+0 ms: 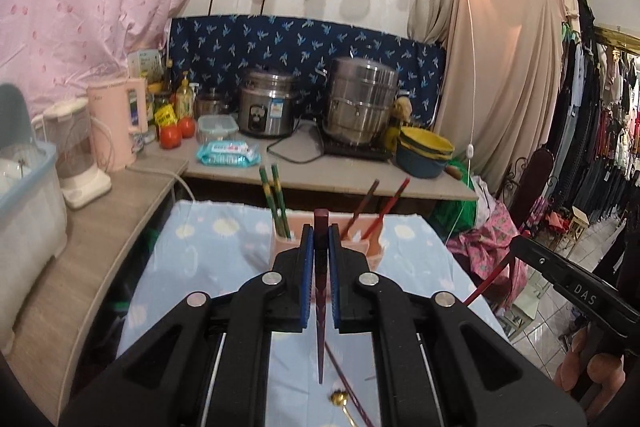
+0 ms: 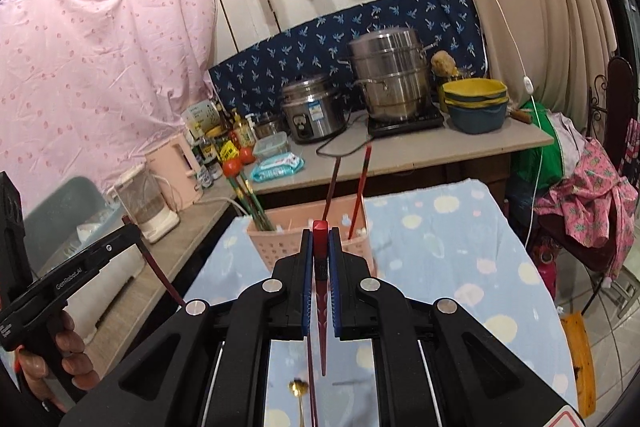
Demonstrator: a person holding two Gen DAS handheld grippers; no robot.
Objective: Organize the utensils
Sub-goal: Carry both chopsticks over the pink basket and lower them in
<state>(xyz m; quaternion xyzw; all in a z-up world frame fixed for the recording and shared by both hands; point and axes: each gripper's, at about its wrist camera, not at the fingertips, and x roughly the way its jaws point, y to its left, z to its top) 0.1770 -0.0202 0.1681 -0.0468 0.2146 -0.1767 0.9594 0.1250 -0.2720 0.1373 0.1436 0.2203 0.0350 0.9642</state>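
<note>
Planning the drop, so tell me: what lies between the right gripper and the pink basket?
Nothing: in the right wrist view, only bare blue tablecloth separates the right gripper, shut on a red chopstick, from the pink basket.

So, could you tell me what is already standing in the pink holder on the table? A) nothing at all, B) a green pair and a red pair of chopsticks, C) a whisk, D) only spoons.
B: the pink holder has green chopsticks at its left side and red chopsticks leaning at its right.
</note>
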